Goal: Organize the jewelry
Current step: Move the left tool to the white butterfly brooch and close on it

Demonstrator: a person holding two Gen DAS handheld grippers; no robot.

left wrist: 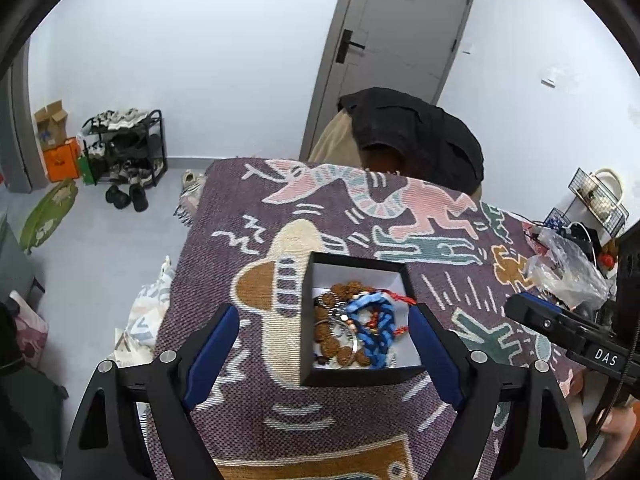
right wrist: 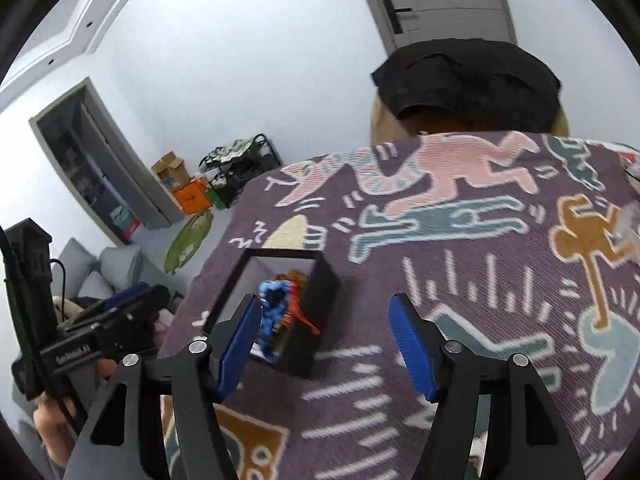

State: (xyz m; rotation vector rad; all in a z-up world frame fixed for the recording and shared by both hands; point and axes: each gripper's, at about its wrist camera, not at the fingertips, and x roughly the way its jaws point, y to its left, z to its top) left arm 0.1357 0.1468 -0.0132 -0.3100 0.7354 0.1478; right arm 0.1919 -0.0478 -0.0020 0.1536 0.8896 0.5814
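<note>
I hold both grippers, left and right, wide open and empty over the cloth; the box mid-cloth holds the jewelry; sorting looks unstarted, so next I'd pinch one piece.

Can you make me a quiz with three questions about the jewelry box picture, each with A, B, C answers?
1. Where does the black box sit?
A. on the patterned cloth
B. on the floor
C. on the shoe rack

2. What colour is the chunky braided bracelet in the box?
A. green
B. blue
C. yellow

3. How are the left gripper jaws?
A. shut on a ring
B. holding the box up
C. open

Answers: 1 A, the purple cloth shows all round the box. 2 B, its thick strands are bright blue. 3 C, the blue pads stand wide apart, empty.
</note>
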